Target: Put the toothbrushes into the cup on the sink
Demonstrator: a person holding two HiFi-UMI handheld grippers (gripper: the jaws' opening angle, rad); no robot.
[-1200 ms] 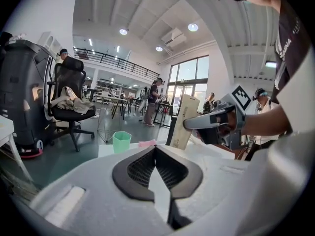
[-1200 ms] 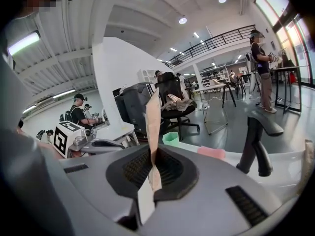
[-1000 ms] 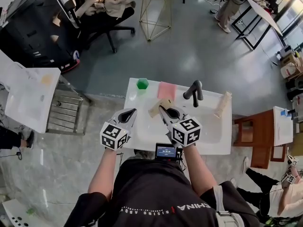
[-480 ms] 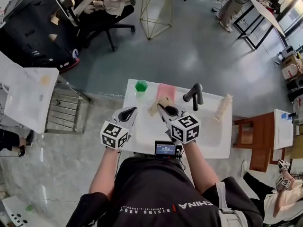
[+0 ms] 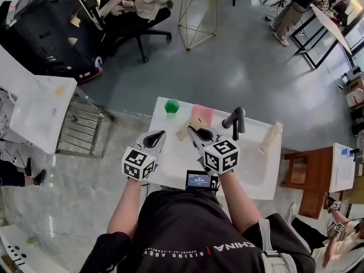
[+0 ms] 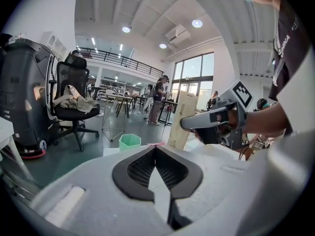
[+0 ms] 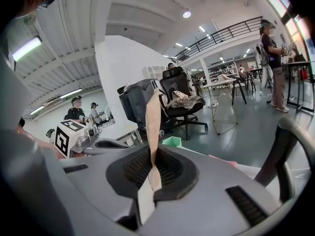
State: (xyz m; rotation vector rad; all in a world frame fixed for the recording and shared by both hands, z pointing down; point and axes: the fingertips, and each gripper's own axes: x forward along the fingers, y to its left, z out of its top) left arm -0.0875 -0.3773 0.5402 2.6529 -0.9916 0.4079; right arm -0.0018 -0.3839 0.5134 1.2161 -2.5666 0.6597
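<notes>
Right gripper (image 5: 194, 132) is clamped on a toothbrush box (image 5: 190, 128). In its own view the flat tan pack (image 7: 152, 124) stands upright between the pads, pinched at its lower end. The jaws are nearly together, with only the pack's thickness between them.

Left gripper (image 5: 158, 135) is pressed together with nothing in it. In its own view the tips (image 6: 155, 148) meet in a point. It sits over the sink's (image 5: 170, 158) near-left area, at about 9 o'clock from the right gripper and well apart from it.

The cup (image 5: 172, 106) is green and upright on the sink's far-left corner, at roughly 11 o'clock from the held box. I see a gap between box and cup, no contact. Both gripper views show the cup ahead of the jaws (image 6: 129, 141) (image 7: 172, 141).

A pink cloth (image 5: 203, 114) lies on the far rim at 1 o'clock from the right gripper, just beside the box's top end. A black faucet (image 5: 236, 120) is at 2 o'clock.

A second toothbrush box (image 5: 269, 137) lies on the sink's right edge at 3 o'clock, well apart from both grippers and not in the cup.
</notes>
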